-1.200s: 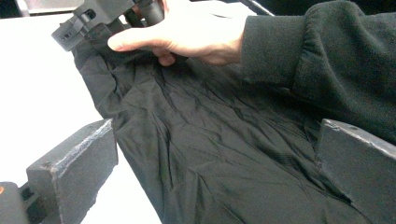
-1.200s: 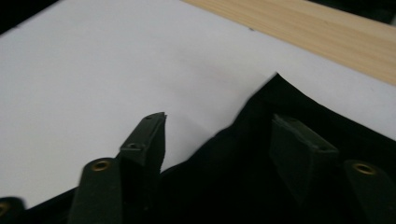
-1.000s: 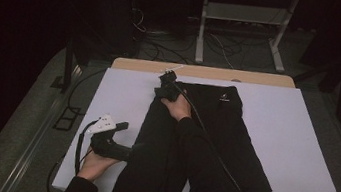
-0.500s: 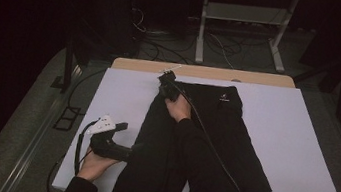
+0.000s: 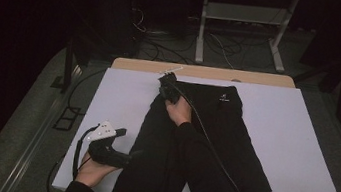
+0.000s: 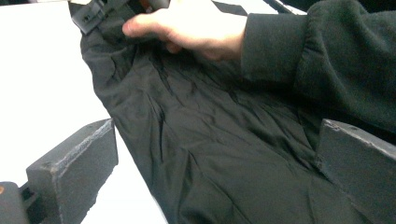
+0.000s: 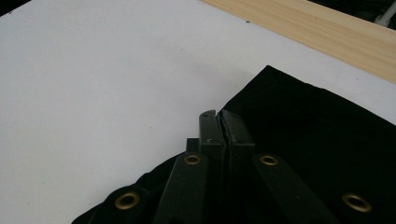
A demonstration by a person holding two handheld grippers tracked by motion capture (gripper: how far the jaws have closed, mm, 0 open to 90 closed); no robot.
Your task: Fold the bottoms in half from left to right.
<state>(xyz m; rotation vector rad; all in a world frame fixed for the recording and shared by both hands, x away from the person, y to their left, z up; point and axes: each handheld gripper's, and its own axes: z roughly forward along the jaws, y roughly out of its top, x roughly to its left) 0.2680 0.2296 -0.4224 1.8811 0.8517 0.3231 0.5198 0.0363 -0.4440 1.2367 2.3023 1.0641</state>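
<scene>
One black garment [image 5: 201, 151] is spread lengthwise on the white worktop [image 5: 301, 160], far edge near the wooden strip [image 5: 202, 72]. The right gripper [image 5: 166, 81] is seen at the garment's far-left corner; its jaws have just been closing and are now clamped on the fabric edge. The left gripper [image 5: 120, 132], w/ jaws apart, is held beside the garment's left edge, nothing gripped.

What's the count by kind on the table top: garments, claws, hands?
Black trousers: 1
Claws: 2, left claw open at the near edge of the trousers, right claw shut on the trousers' far corner
Hands: 2, left hand, right hand
White table cover: 1
Total: 6
</scene>
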